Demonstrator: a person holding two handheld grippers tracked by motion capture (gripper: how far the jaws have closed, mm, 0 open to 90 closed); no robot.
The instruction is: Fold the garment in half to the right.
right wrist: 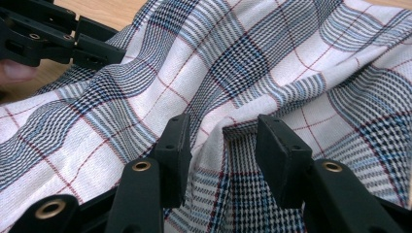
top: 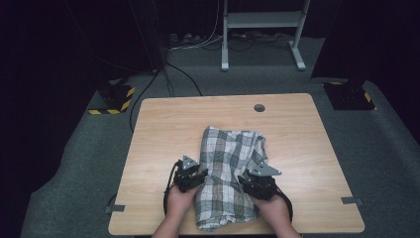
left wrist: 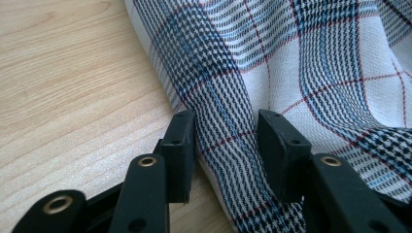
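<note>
A plaid cloth (top: pixel 230 168) in white, blue and black with thin red lines lies crumpled on the wooden table (top: pixel 163 124), reaching to its front edge. My left gripper (top: pixel 200 174) sits at the cloth's left edge. In the left gripper view a raised ridge of the cloth (left wrist: pixel 272 58) fills the gap of the left gripper (left wrist: pixel 226 131) and both pads press on it. My right gripper (top: pixel 246 179) is at the cloth's right side. In the right gripper view its jaws (right wrist: pixel 223 136) stand apart over a loose fold of cloth (right wrist: pixel 243 63), with the left gripper (right wrist: pixel 114 43) beyond.
A round hole (top: pixel 259 107) sits near the table's far edge. Metal brackets (top: pixel 115 208) (top: pixel 351 200) stick out at the front corners. On the grey floor behind stand a white frame (top: pixel 262 29), cables and two yellow-striped bases (top: pixel 114 99) (top: pixel 349 94).
</note>
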